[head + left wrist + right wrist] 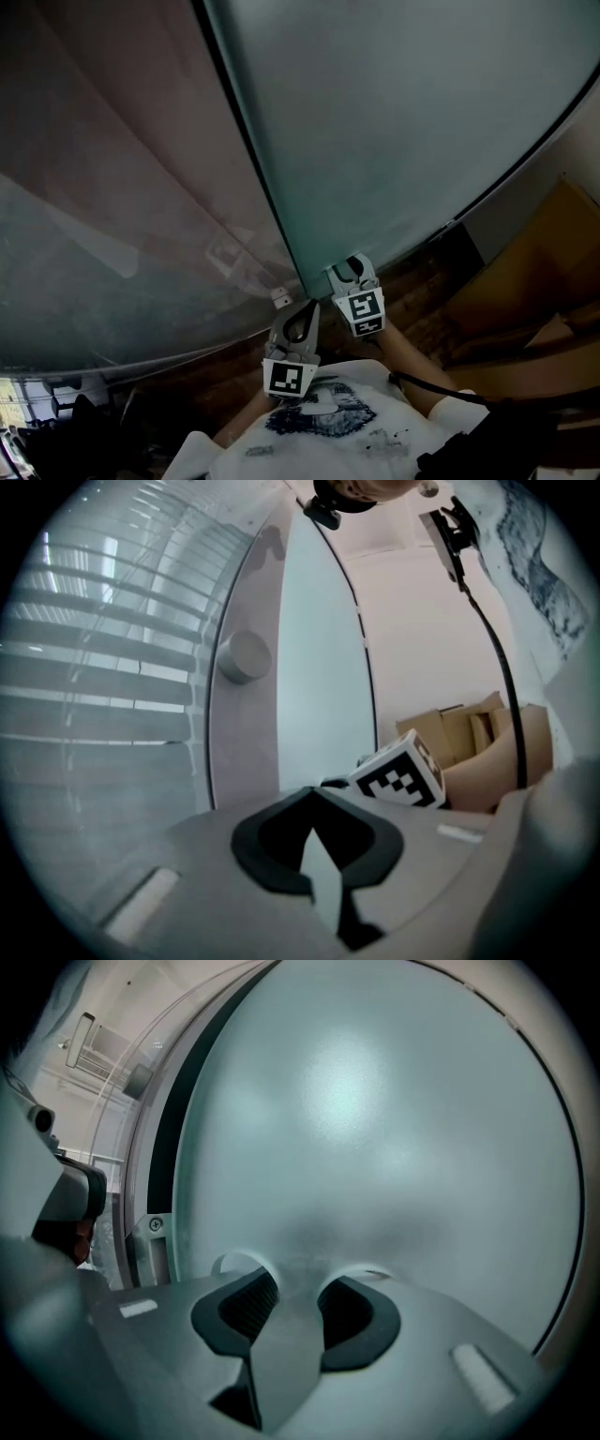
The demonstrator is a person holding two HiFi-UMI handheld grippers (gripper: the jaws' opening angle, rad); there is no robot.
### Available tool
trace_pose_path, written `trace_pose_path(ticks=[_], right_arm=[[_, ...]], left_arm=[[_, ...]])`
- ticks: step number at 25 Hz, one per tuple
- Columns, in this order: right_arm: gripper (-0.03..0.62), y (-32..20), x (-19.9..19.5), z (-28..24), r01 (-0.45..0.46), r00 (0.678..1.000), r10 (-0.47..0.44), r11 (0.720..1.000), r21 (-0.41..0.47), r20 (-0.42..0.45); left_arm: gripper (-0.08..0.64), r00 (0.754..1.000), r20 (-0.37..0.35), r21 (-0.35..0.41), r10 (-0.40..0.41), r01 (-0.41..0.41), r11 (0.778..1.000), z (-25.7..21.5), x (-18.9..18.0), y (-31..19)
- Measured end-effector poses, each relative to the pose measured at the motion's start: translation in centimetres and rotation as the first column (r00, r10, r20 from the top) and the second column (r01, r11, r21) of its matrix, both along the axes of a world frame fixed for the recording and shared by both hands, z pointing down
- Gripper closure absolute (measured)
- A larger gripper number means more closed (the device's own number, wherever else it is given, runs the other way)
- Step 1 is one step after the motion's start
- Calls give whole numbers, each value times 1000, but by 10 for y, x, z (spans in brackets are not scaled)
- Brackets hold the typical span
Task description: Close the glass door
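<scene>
Frosted glass door [375, 1129] apparently against parted jaws of right gripper [300, 1275].

The glass door [403, 122] is frosted: a matt, pale blue-green sheet with a soft sheen and no sharp reflection. The glass panel [112, 187] beside it is clear and glossy, with streaky reflections. A dark, matt strip [246, 141] edges the door. The round knob [244, 656] looks like brushed metal, as does the small bracket [155, 1225] with its screw. The left gripper [317, 841] and right gripper [295, 1302] are smooth matt grey plastic with black pads, ribbed on the right one. The boxes [450, 733] are plain brown cardboard, and the shirt [319, 422] is white printed cloth
</scene>
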State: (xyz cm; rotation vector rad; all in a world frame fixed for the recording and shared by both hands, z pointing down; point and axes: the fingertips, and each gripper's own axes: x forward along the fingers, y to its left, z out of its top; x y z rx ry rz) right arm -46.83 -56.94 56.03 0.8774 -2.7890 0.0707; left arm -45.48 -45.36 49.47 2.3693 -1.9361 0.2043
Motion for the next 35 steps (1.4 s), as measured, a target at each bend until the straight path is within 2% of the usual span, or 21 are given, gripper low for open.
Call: trace_pose_path(ticks=[5,9,12,18,20,22,29,32,35], right_arm=[[466,-3,-2,0,13,1000,-13,1000,6,1],[465,-6,-7,2,9,1000,-9,1000,14,0],[462,-7,-8,3,29,999,-29,1000,8,13],[408,4,13,12,68,997,-64,994,-89,46],[431,17,25,14,71,997,-68,993,-96,33],[489,29,38,15,75,997,-71,991,-111,36],[548,69,80,-6,94,994,-87,990,-105,73],[572,97,92,-2,103,993,-97,990,-95,69],[581,125,104,-10,116,992,-114,992,-45,44]], left_arm=[[557,996,35,2,-84,84,997,3,-3,9],[557,983,16,-16,-183,183,983,6,-3,25],[557,975,22,-28,-219,220,975,8,8,41],[557,958,106,-15,-268,271,962,-1,31,76],[557,953,100,-9,-286,288,957,-2,36,91],[557,947,97,-2,-306,308,952,-2,40,104],[557,911,99,-10,-400,403,915,-14,48,149],[557,906,108,-12,-409,413,911,-4,50,169],[557,906,106,14,-410,411,911,-3,51,181]])
